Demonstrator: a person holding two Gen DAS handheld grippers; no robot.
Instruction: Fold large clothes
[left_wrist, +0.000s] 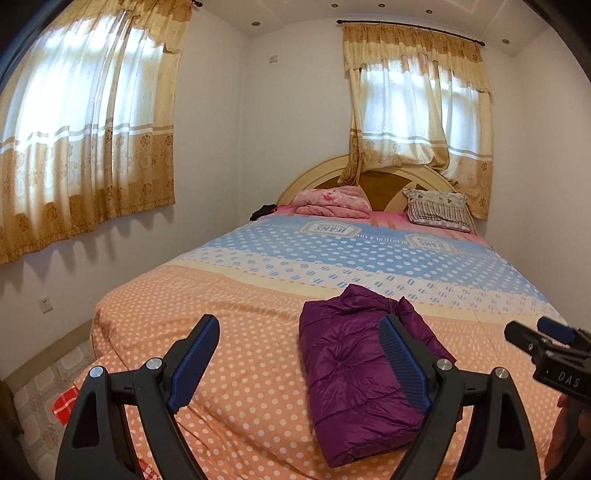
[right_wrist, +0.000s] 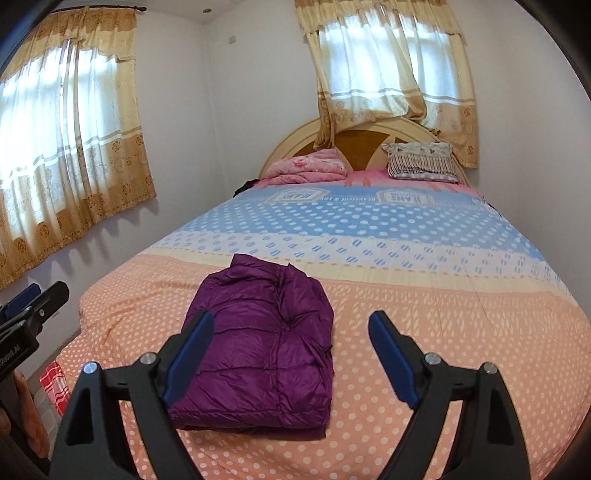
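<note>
Purple jacket (right_wrist: 258, 354) folded on bed (right_wrist: 406, 332), near edge hidden behind both wide-open, empty hand-held grippers (left_wrist: 299, 332) (right_wrist: 291, 328).

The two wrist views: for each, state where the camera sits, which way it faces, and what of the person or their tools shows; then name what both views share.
Left wrist: on the left gripper, facing the headboard; own open fingers, the right gripper at the right edge.
Right wrist: on the right gripper, facing likewise; own open fingers, the left gripper at the left edge.
Shared: the folded purple jacket on the bed.
</note>
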